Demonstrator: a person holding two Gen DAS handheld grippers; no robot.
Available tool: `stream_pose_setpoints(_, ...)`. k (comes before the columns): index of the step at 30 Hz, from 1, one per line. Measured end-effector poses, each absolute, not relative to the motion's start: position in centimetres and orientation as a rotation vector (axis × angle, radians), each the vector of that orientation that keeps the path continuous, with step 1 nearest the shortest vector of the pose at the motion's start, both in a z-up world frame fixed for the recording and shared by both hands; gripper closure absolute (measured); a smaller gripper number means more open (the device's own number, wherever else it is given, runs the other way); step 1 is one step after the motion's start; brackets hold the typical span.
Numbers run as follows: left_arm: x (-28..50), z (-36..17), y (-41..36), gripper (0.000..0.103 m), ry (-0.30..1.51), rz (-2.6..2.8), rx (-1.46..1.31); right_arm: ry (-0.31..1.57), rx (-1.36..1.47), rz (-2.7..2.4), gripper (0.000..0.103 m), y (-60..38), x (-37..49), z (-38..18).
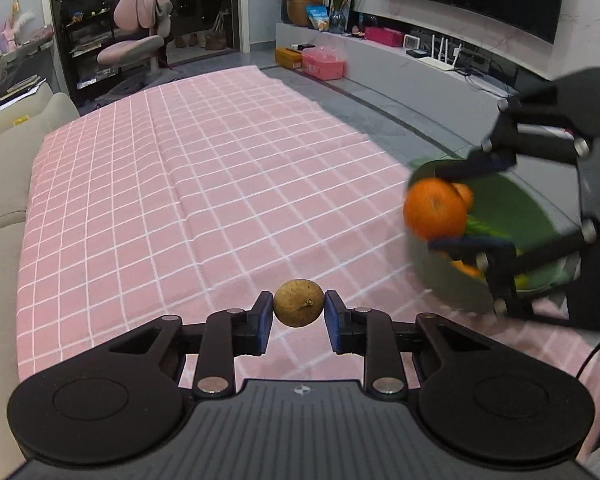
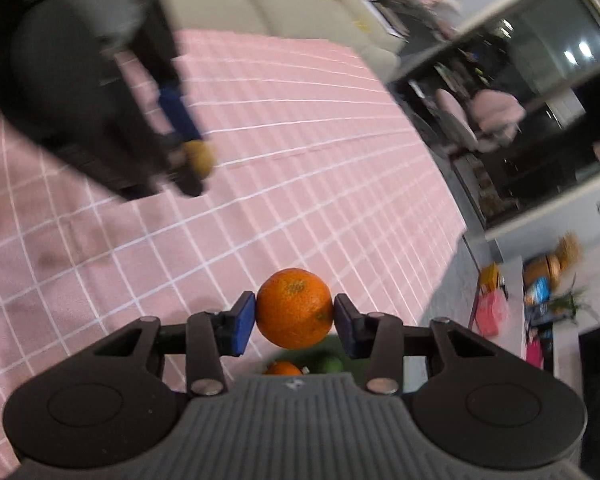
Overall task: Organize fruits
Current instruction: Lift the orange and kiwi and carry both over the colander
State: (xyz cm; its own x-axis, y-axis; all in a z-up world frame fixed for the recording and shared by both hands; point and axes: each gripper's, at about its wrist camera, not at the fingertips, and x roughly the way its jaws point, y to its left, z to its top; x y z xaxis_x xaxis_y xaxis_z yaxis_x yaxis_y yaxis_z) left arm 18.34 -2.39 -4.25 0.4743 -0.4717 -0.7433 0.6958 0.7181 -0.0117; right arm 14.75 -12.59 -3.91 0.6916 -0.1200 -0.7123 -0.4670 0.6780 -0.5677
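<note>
Clamping a brown fruit (image 1: 299, 303), left jaws face a green bowl (image 1: 452, 280); right jaws grip an orange (image 2: 294, 308).

Table w/ pink checked cloth (image 1: 204, 184); green bowl (image 1: 448, 280) prob. resting at right edge.

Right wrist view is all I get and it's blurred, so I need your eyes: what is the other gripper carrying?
Observer: The left gripper is shut on a small brown fruit, stem toward the camera.
Operator: Is my orange over the bowl?
Observer: Yes, the orange in the right gripper sits at the near rim of the green bowl.
Operator: Anything left loose on the cloth?
Observer: No loose fruit shows on the pink checked cloth in the left wrist view.
</note>
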Motion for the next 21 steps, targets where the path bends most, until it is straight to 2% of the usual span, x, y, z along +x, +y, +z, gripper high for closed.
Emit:
stream_pose_setpoints(8,13.9,-1.3,-6.8,0.072,0.776,-0.756,0.324,0.819,-0.648,0.092,0.063,-19.2,11.2,-0.9)
stream_pose_setpoints(12,11.7,-0.1,-9.5,0.072,0.761,-0.756,0.334,0.828,-0.469,0.023,0.063,-23.1,8.7,0.0)
stream_pose_setpoints(21,8.8,-0.3,-13.8,0.072,0.781,-0.764,0.381,0.836,-0.232,0.0,0.063,-27.3,6.4,0.2)
